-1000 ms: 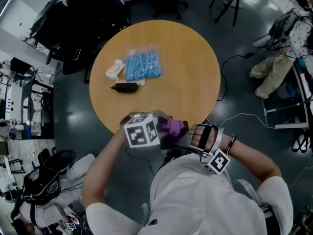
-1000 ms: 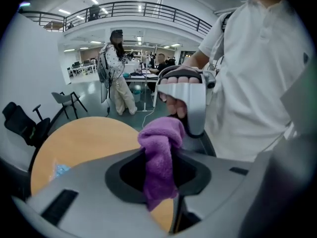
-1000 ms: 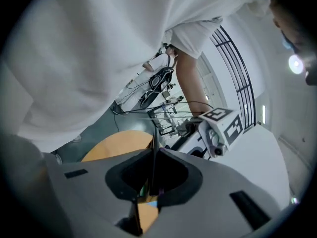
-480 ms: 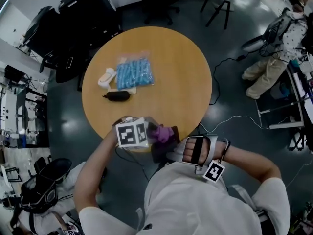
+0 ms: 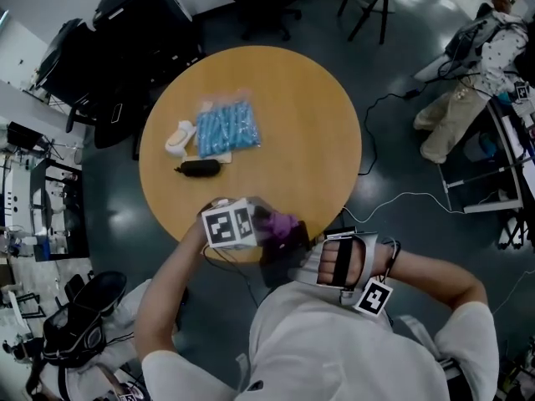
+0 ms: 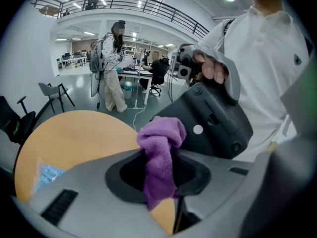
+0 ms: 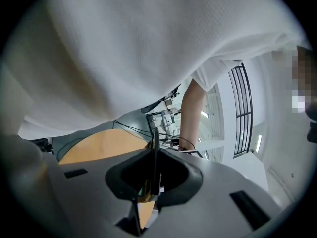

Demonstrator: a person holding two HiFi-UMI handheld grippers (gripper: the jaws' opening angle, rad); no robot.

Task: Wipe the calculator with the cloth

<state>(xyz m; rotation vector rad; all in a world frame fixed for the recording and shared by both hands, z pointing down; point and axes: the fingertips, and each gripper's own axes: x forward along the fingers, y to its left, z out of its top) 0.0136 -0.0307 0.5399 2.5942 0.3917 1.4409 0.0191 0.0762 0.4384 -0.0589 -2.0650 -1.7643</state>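
My left gripper [image 5: 266, 228], with its marker cube, hangs over the near edge of the round wooden table [image 5: 309, 124]. It is shut on a purple cloth [image 5: 282, 224]. In the left gripper view the cloth [image 6: 159, 155] bunches up out of the left gripper [image 6: 161, 177] and lies against the dark front of the right gripper. My right gripper [image 5: 294, 253] is close to my body, pointing at the cloth. It is shut on a thin flat calculator [image 7: 154, 160], seen edge-on in the right gripper [image 7: 150, 177]. The calculator's face is hidden.
On the far left part of the table lie a blue packet [image 5: 222, 128], a white object [image 5: 177, 136] and a small black object [image 5: 201, 168]. Dark chairs stand behind the table. A person [image 5: 456, 107] is at the right, and cables run over the floor.
Both grippers stay together at the table's near edge, the cloth still held. The right hand has rolled a little and risen slightly; the left has sunk slightly.
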